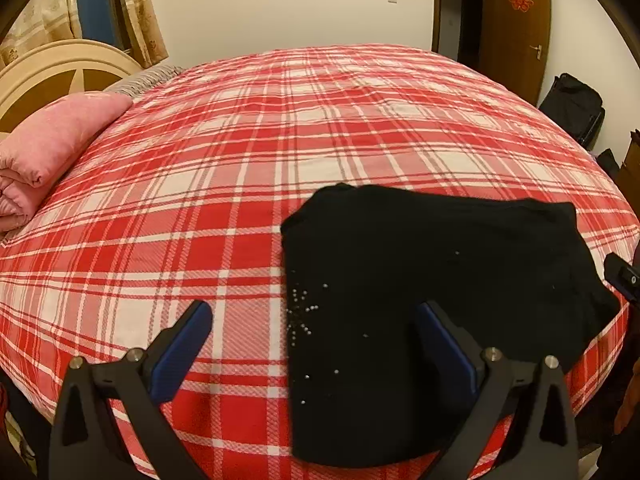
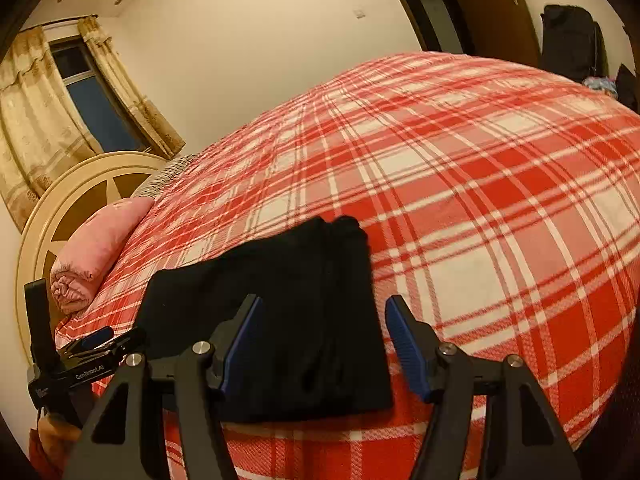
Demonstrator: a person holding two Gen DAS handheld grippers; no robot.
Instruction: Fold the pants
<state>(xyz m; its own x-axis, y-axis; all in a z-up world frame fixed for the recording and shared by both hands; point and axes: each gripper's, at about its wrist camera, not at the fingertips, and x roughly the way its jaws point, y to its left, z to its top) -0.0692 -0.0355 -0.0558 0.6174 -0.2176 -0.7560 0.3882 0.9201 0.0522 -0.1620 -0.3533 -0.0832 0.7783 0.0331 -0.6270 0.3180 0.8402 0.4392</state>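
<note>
The black pants (image 1: 440,260) lie folded into a squarish bundle near the front edge of the bed, with small shiny studs on the left part. My left gripper (image 1: 312,312) is open and hovers over the bundle's left edge, one finger above the sheet, the other above the cloth. In the right wrist view, the pants (image 2: 280,280) show stacked layers along their right side. My right gripper (image 2: 324,302) is open just above that side, its blue pads apart and pressing on nothing. The left gripper (image 2: 86,344) shows at the lower left there.
A red and white plaid sheet (image 1: 200,160) covers the wide bed. A rolled pink quilt (image 1: 52,144) lies at the left by the cream headboard (image 1: 60,64). A dark suitcase (image 1: 572,108) and a brown door (image 1: 516,20) stand beyond the bed's far right.
</note>
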